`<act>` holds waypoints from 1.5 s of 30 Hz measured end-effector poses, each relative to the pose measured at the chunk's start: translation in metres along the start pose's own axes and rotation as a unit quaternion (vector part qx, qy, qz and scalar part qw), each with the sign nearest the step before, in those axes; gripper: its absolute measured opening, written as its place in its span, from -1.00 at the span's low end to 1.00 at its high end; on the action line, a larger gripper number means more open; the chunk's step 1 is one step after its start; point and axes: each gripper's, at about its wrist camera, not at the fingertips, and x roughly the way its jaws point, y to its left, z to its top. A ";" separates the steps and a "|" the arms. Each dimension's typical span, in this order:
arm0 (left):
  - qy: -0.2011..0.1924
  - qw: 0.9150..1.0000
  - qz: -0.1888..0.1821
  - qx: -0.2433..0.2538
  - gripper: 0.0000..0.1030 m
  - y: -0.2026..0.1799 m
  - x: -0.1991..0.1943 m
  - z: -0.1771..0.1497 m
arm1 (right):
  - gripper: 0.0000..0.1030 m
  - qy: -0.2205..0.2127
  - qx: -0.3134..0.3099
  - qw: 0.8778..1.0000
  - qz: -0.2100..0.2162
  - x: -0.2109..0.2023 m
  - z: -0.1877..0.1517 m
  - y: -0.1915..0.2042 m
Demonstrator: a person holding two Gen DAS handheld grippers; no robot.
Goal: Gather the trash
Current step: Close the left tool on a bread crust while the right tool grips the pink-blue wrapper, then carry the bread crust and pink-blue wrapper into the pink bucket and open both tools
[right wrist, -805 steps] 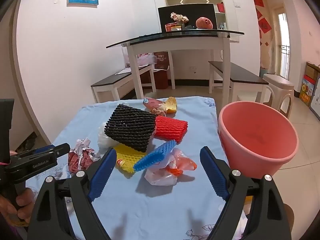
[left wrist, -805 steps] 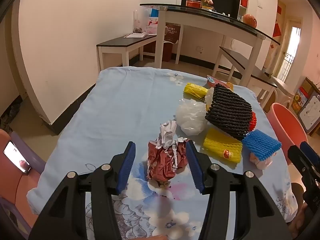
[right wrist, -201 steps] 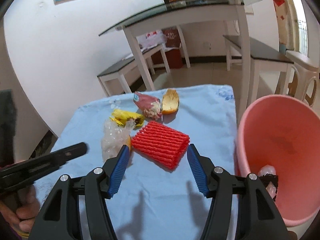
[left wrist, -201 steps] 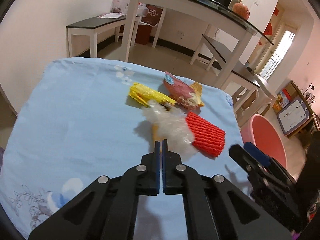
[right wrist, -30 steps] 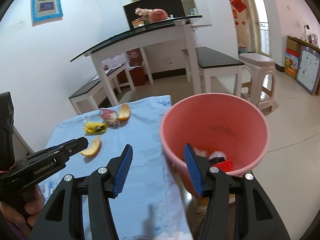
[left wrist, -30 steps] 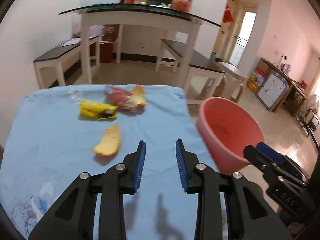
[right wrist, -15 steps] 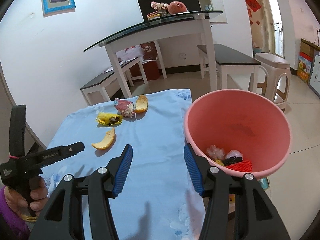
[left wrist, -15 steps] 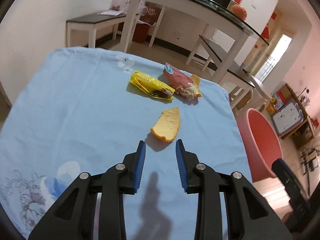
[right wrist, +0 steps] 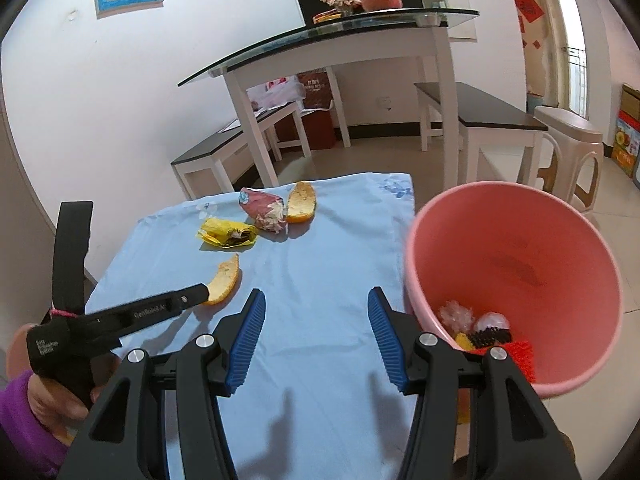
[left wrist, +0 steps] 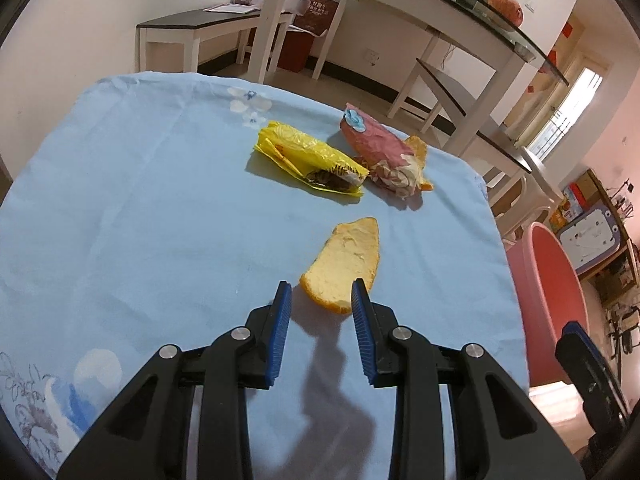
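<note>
An orange peel (left wrist: 344,264) lies on the blue tablecloth (left wrist: 140,208); its near end sits between the tips of my open left gripper (left wrist: 319,292). The peel (right wrist: 225,280) and the left gripper (right wrist: 200,292) also show in the right wrist view. Further back lie a yellow wrapper (left wrist: 308,160), a pink wrapper (left wrist: 380,152) and a second peel (right wrist: 301,201). My right gripper (right wrist: 316,304) is open and empty above the cloth, beside the pink bucket (right wrist: 560,248), which holds several pieces of trash.
The bucket (left wrist: 552,280) stands off the table's right edge. Behind the table are a glass-topped white table (right wrist: 340,40), dark benches (right wrist: 492,116) and a plastic stool (right wrist: 572,148). A white wall runs along the left.
My left gripper has moved forward and down to the near orange peel, its tips now around the peel's end. The right gripper has drawn slightly closer to the table.
</note>
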 end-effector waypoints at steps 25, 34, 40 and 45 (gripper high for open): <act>-0.040 0.999 0.018 -0.018 -0.92 0.069 -0.030 0.007 | 0.02 0.041 -0.023 0.998 0.046 0.144 0.083 0.050; -0.036 0.999 0.009 -0.025 -0.92 0.081 -0.027 0.007 | -0.51 0.084 -0.049 0.995 0.036 0.188 0.082 0.059; -0.044 0.999 0.005 -0.025 -0.92 0.081 -0.035 0.007 | -0.89 0.075 0.004 0.996 0.052 0.164 0.079 0.049; -0.057 0.998 0.001 -0.022 -0.92 0.078 -0.049 0.004 | -0.89 0.049 0.015 0.997 0.057 0.120 0.078 0.045</act>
